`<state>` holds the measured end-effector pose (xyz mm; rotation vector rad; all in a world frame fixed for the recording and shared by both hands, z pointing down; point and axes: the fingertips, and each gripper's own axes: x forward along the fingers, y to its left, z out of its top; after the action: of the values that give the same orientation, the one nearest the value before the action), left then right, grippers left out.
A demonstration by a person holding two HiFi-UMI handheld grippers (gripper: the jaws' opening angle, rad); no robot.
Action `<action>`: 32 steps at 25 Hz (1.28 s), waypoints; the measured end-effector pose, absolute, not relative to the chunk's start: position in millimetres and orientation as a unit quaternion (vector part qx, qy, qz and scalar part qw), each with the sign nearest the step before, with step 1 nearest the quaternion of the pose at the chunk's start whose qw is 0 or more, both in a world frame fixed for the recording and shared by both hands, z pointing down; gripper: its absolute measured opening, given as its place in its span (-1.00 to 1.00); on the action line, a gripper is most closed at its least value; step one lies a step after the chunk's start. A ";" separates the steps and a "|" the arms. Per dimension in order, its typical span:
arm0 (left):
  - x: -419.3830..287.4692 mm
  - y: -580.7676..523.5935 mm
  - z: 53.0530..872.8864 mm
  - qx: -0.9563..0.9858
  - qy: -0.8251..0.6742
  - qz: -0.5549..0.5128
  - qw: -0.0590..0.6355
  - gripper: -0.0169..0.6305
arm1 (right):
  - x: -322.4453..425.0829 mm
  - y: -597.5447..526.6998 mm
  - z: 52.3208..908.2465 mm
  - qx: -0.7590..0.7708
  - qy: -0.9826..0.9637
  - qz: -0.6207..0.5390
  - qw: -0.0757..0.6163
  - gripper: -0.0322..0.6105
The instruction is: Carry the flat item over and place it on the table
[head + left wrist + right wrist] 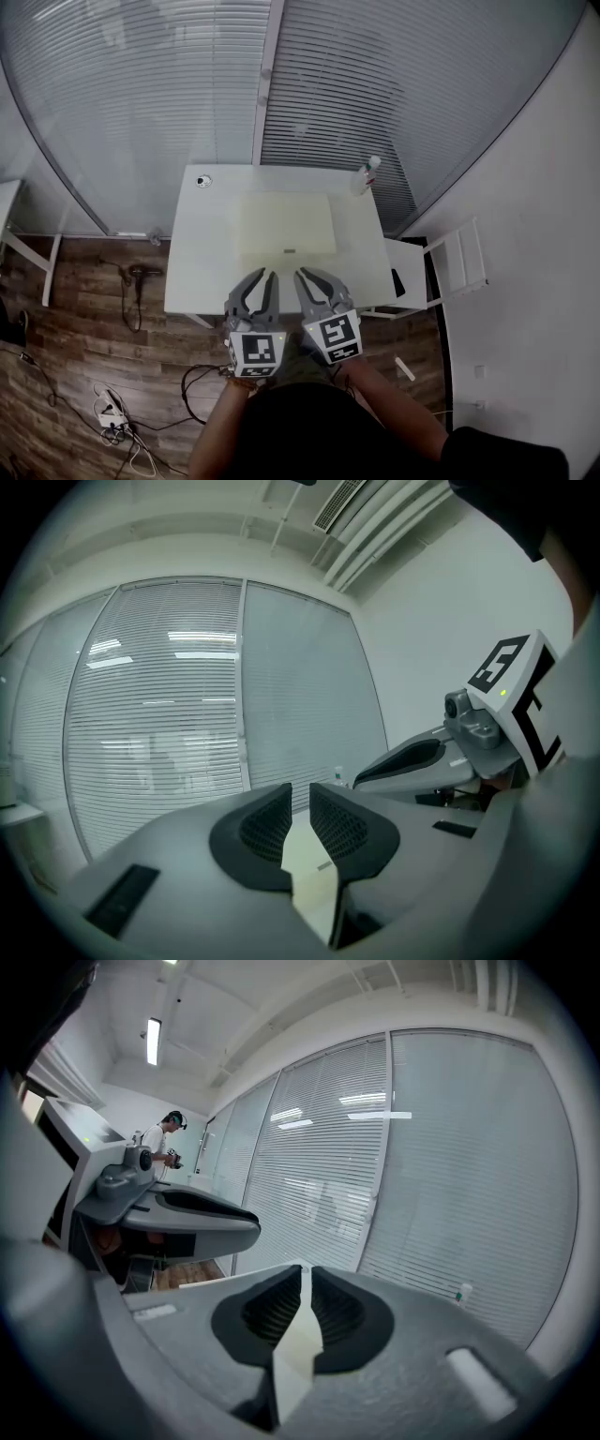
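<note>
Left gripper (264, 274): jaws nearly pressed together, empty | flat item (286, 223): lying on the table (197, 272), just ahead of both grippers' tips; judged light, thin, somewhat bendy; best pinched along its near edge, one gripper per side | right gripper (312, 274): jaws nearly together, empty.
</note>
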<state>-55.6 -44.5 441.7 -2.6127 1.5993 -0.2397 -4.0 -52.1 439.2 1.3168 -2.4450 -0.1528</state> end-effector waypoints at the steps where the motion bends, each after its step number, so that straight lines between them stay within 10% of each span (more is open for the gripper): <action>1: -54.7 -42.7 442.2 -0.850 0.520 -0.080 0.035 -0.77 | -2.5 -51.2 438.6 0.465 -0.865 -0.056 0.179 -0.81; 32: -65.5 -31.6 439.6 -0.843 0.527 -0.099 0.053 -0.85 | 16.6 -41.8 459.5 0.465 -0.866 -0.035 0.181 -0.90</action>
<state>-65.5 -31.6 439.6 -2.5610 1.6009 -0.3017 16.6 -41.8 459.5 1.3138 -2.4445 -0.0998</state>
